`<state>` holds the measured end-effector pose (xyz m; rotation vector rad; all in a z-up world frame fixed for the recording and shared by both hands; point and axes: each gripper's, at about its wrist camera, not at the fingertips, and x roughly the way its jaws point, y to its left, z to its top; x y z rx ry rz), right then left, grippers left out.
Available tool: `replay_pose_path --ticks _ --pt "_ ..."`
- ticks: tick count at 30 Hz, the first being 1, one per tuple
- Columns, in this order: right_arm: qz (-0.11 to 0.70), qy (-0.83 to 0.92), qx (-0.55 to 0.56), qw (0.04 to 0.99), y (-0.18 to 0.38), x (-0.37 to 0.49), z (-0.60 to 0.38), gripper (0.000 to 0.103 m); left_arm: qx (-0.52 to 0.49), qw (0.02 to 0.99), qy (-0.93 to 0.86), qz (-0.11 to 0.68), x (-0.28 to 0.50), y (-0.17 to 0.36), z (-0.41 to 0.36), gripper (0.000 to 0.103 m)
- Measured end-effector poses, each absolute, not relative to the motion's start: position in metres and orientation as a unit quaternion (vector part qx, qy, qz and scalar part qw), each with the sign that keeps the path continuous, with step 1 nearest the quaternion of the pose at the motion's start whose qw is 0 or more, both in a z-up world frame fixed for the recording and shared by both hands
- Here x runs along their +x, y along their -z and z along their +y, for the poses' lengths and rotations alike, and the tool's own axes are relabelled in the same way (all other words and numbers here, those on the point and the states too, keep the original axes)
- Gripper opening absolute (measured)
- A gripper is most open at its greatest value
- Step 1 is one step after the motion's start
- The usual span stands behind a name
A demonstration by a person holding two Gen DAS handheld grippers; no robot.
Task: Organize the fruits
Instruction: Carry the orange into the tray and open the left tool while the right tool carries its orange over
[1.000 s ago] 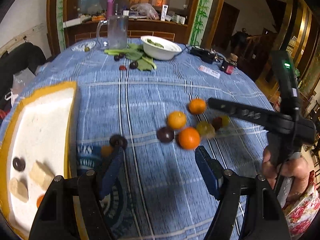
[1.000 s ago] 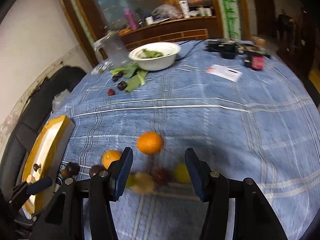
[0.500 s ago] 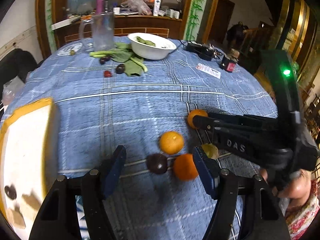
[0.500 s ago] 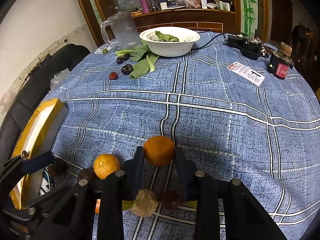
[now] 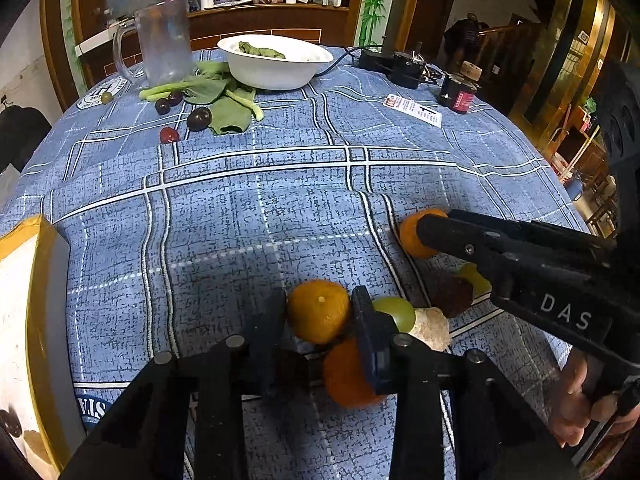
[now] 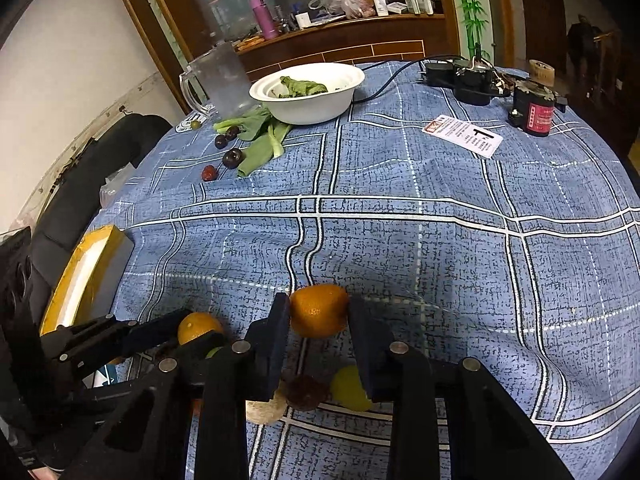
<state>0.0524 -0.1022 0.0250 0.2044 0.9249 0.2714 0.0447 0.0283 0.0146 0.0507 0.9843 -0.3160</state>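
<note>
A cluster of small fruits lies on the blue plaid tablecloth. My left gripper (image 5: 319, 312) has its fingers closed against an orange mandarin (image 5: 319, 310); a second orange (image 5: 346, 376), a green fruit (image 5: 396, 312), a beige fruit (image 5: 432, 326) and a dark plum (image 5: 452, 296) lie beside it. My right gripper (image 6: 319, 316) is shut on another mandarin (image 6: 319, 310), which also shows in the left wrist view (image 5: 412, 236). The yellow-rimmed tray (image 5: 34, 320) stands at the left and holds a dark fruit (image 5: 10, 423).
At the far side stand a white bowl (image 5: 276, 66) with greens, a glass mug (image 5: 162, 42), loose leaves and dark plums (image 5: 199, 118), a red date (image 5: 169, 135), a card (image 5: 414, 109), a black-red canister (image 5: 458, 94) and cables. A black chair (image 6: 100, 164) sits left.
Both grippers moved forward into the fruit cluster and closed. The left went from open and wide to gripping a mandarin; the right stays clamped on its mandarin.
</note>
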Motion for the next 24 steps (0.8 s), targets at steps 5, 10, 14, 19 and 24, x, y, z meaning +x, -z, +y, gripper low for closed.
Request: replay_pose_path --ticks 5,10,14,19,24 --pt "0.437 -0.132 0.103 0.884 -0.027 0.049 -0.101 0.03 0.023 0.879 0.139 0.455 0.032 -0.021 0.033 0.03" --pt "0.421 -0.138 0.114 0.889 -0.033 0.044 -0.102 0.022 -0.031 0.89 0.129 0.436 0.006 -0.043 0.067 0.03" --pt "0.409 -0.151 0.105 0.894 -0.04 0.039 -0.095 0.022 -0.08 0.897 0.1 0.424 -0.02 -0.058 0.115 0.031" --pt "0.407 -0.15 0.089 0.896 -0.037 0.04 -0.091 0.027 -0.137 0.903 0.052 0.404 -0.053 -0.068 0.18 0.031" --pt "0.41 -0.107 0.032 0.905 -0.03 0.04 -0.077 0.044 -0.171 0.906 0.032 0.386 -0.076 -0.073 0.213 0.031"
